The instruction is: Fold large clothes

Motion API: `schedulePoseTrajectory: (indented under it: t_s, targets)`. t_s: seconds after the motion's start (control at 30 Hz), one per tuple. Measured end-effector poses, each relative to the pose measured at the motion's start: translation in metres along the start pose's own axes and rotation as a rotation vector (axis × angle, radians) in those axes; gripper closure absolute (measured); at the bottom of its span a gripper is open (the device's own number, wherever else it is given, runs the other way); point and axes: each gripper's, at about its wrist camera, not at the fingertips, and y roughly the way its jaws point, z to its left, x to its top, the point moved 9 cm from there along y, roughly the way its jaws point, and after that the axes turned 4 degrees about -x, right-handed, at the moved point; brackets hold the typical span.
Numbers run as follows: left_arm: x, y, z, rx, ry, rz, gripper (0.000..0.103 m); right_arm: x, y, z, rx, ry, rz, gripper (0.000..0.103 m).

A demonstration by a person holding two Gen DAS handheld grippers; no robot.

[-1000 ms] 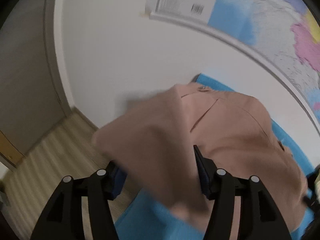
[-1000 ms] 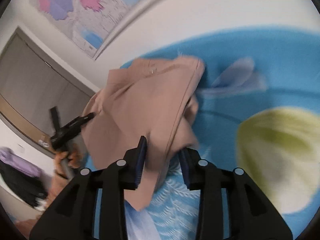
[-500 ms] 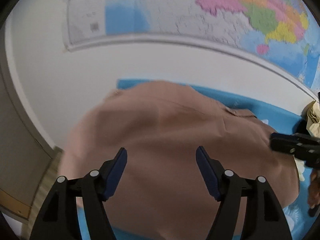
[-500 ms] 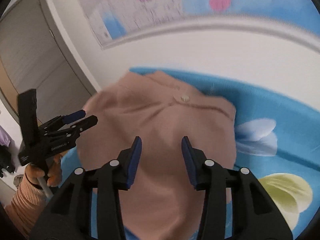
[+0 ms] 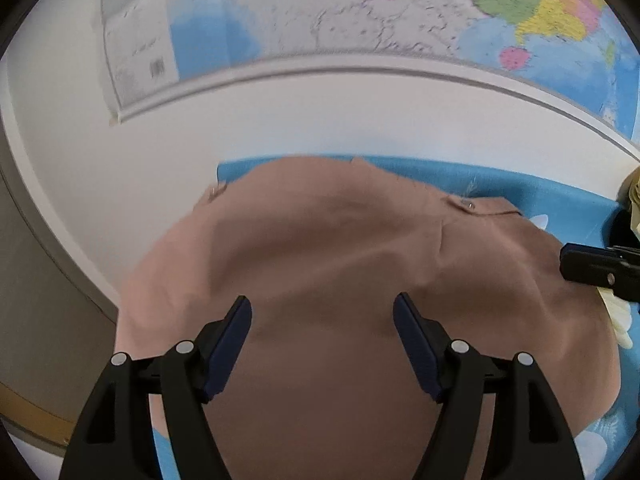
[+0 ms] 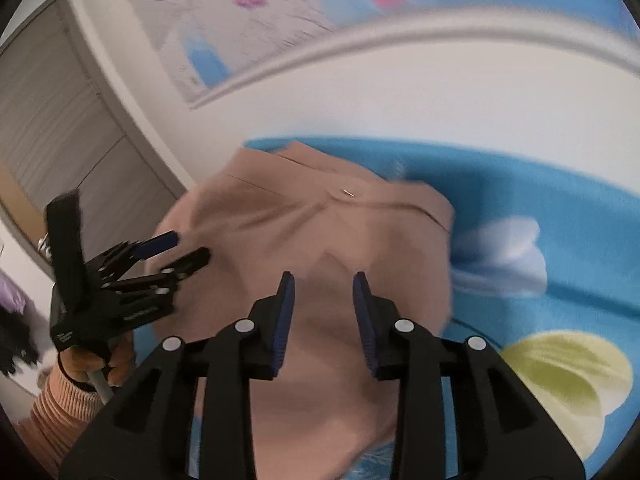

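Observation:
A large dusty-pink garment [image 5: 340, 264] lies folded on a blue flowered sheet [image 5: 500, 188]; it also shows in the right wrist view [image 6: 320, 232]. My left gripper [image 5: 322, 312] hovers over its near part, jaws wide apart and empty. My right gripper [image 6: 324, 292] is over the garment too, jaws apart with nothing between them. The left gripper also shows at the left of the right wrist view [image 6: 188, 248], beside the garment's left edge. The right gripper's tip shows at the right edge of the left wrist view [image 5: 576, 268].
A white wall with a large map [image 5: 360, 20] stands behind the bed. A grey door [image 6: 52, 128] is at the left. The sheet [image 6: 560, 240] has white and yellow-green flower prints. A yellowish item [image 5: 634, 200] lies at the far right.
Both grippers let go of the pink garment and opened. The garment dropped flat onto the sheet, and both grippers now hover above it.

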Motion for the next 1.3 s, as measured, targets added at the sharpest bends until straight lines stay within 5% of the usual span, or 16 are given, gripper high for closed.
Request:
schedulePoseTrajectory:
  t_s: [0.17, 0.5, 0.57, 0.87, 1.13, 1.3]
  targets:
    - [0.017, 0.009, 0.000, -0.009, -0.021, 0.009, 0.032, -0.001, 0.007, 0.024, 0.001, -0.084, 0.010, 0.070]
    - [0.014, 0.061, 0.032, 0.049, -0.134, 0.160, 0.038, -0.024, 0.019, -0.011, 0.013, 0.037, 0.067, 0.069]
    - [0.013, 0.052, 0.032, 0.055, -0.121, 0.141, 0.038, -0.027, 0.007, -0.007, 0.026, 0.009, 0.051, 0.062]
    - [-0.013, -0.010, 0.020, 0.031, -0.067, 0.067, 0.034, -0.080, -0.029, 0.034, 0.007, -0.271, 0.048, 0.062]
    - [-0.043, -0.029, 0.012, 0.008, -0.115, 0.081, 0.033, -0.090, -0.024, 0.021, 0.015, -0.211, 0.079, 0.060]
    - [-0.040, -0.052, -0.002, -0.015, -0.119, 0.039, 0.029, -0.088, -0.038, 0.030, -0.017, -0.258, 0.038, 0.047]
